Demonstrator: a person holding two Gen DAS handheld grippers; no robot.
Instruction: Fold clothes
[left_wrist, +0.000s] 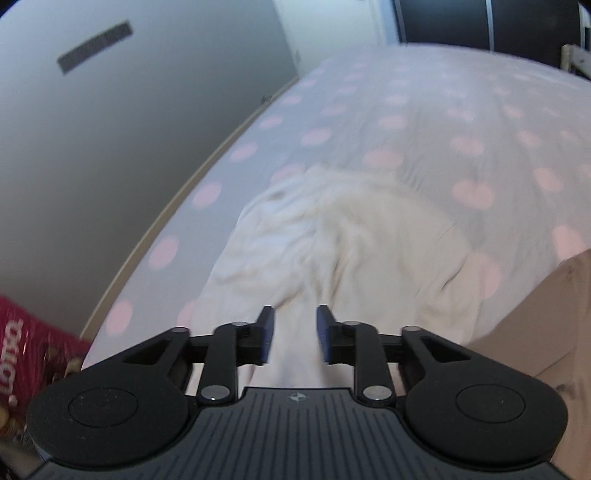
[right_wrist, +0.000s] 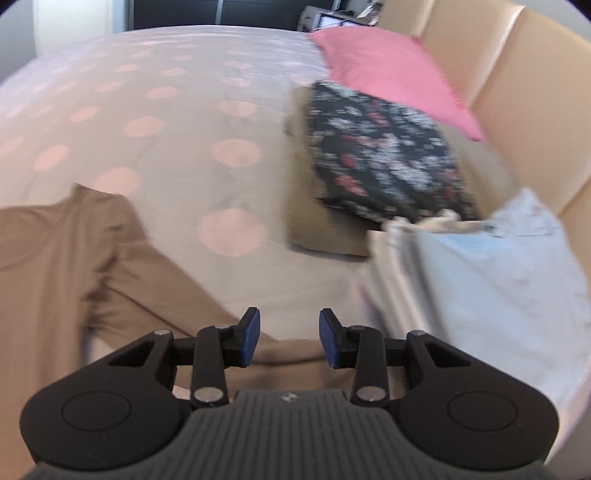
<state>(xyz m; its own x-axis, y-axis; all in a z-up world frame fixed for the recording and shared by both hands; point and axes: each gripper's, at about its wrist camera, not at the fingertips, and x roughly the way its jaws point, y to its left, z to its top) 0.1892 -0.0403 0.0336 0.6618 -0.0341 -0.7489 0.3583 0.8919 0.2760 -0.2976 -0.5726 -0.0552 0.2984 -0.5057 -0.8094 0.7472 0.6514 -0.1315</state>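
A crumpled cream garment (left_wrist: 362, 240) lies on the bed's pink-dotted sheet (left_wrist: 406, 110). My left gripper (left_wrist: 294, 334) hovers over its near end with the jaws apart; cream cloth shows through the gap, and the pads do not press on it. A brown long-sleeved top (right_wrist: 55, 277) is spread flat on the sheet (right_wrist: 166, 110), and its edge also shows in the left wrist view as brown cloth (left_wrist: 546, 332). My right gripper (right_wrist: 289, 338) stands open just above the top's sleeve, with nothing gripped.
To the right lie a folded dark floral piece (right_wrist: 384, 155) on an olive folded piece (right_wrist: 317, 229), a pale blue garment (right_wrist: 498, 280), a pink pillow (right_wrist: 388, 70) and the beige headboard (right_wrist: 517, 55). A red bag (left_wrist: 22, 339) sits off the bed's left edge by a grey wall (left_wrist: 110, 129).
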